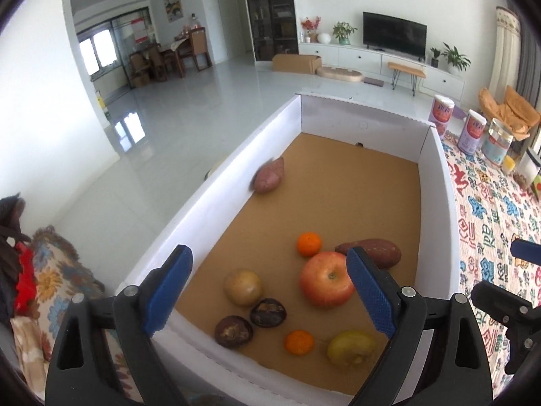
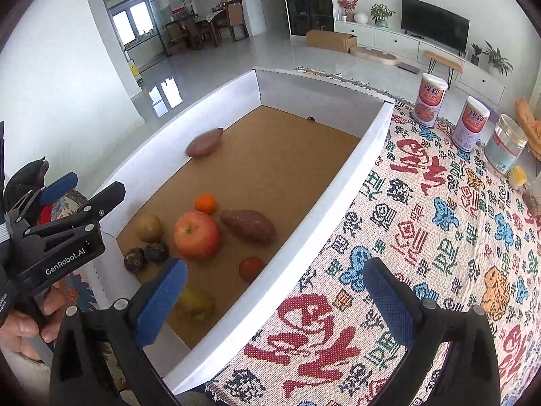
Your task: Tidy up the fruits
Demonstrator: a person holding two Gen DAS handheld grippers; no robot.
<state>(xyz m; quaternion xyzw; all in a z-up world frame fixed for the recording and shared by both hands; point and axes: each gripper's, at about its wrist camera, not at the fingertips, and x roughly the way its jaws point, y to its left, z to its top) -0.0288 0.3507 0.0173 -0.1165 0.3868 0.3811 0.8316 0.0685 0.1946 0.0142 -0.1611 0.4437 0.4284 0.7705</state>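
Note:
A white box [image 1: 216,199] [image 2: 365,155] with a brown floor holds the produce. At its near end lie a red apple [image 1: 326,277] [image 2: 196,235], two oranges [image 1: 308,243] [image 1: 299,341], a sweet potato [image 1: 372,252] [image 2: 248,225], a brown round fruit [image 1: 242,287], a yellow-green fruit [image 1: 351,346] and two dark fruits [image 1: 268,312] [image 1: 233,331]. Another sweet potato [image 1: 268,179] [image 2: 204,146] lies by the left wall. My left gripper [image 1: 270,291] is open and empty above the near fruits. My right gripper [image 2: 275,296] is open and empty over the box's right wall.
A patterned cloth [image 2: 439,237] covers the table to the right of the box. Two tall cans [image 2: 427,99] [image 2: 470,123] and a clear jar [image 2: 505,143] stand at its far right. A floral cushion [image 1: 50,280] lies left of the box.

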